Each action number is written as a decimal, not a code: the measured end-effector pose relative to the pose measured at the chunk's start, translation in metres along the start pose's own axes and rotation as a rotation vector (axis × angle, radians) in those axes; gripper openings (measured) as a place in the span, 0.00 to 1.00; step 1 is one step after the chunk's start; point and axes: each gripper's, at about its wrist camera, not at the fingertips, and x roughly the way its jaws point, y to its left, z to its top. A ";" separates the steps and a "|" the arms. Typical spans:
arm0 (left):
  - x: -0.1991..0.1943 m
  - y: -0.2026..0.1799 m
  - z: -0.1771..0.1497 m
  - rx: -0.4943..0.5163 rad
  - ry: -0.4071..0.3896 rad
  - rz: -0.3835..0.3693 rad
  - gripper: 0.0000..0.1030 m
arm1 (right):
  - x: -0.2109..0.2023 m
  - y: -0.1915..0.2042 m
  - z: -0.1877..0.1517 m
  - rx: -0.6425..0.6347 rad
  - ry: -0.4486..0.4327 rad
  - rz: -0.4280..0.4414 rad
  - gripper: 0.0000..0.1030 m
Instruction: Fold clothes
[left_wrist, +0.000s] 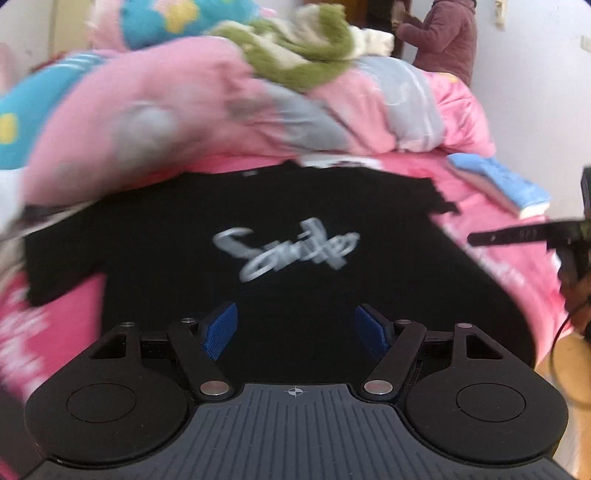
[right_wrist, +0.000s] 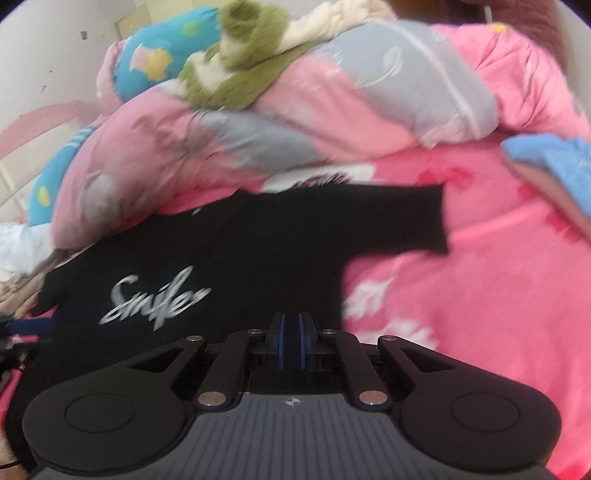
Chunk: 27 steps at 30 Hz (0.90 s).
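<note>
Your left gripper (left_wrist: 295, 328) stands spread over the black T-shirt (left_wrist: 258, 266) at frame centre; your right gripper (right_wrist: 291, 341) is pressed together at the shirt's lower edge.

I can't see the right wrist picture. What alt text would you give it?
A black T-shirt with silver lettering lies flat on a pink bedsheet, one sleeve spread to the right. The right hand-held gripper, fingers together, hovers over its lower edge. A rumpled pink-and-grey quilt is heaped behind.

Both my wrist cameras look forward, low and close over the bed (left_wrist: 491, 236), left one centred and right one further right, sharing the black T-shirt (right_wrist: 258, 236) and piled quilt (left_wrist: 184, 92).
</note>
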 end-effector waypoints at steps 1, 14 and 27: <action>-0.010 0.005 -0.010 0.014 -0.017 0.029 0.69 | 0.001 0.008 -0.002 -0.009 0.009 0.009 0.07; -0.038 0.014 -0.121 0.109 -0.098 0.103 0.69 | -0.059 -0.043 -0.100 -0.015 0.006 -0.104 0.25; -0.052 0.003 -0.144 0.100 -0.079 0.141 0.69 | -0.071 0.034 -0.108 -0.069 -0.005 0.000 0.30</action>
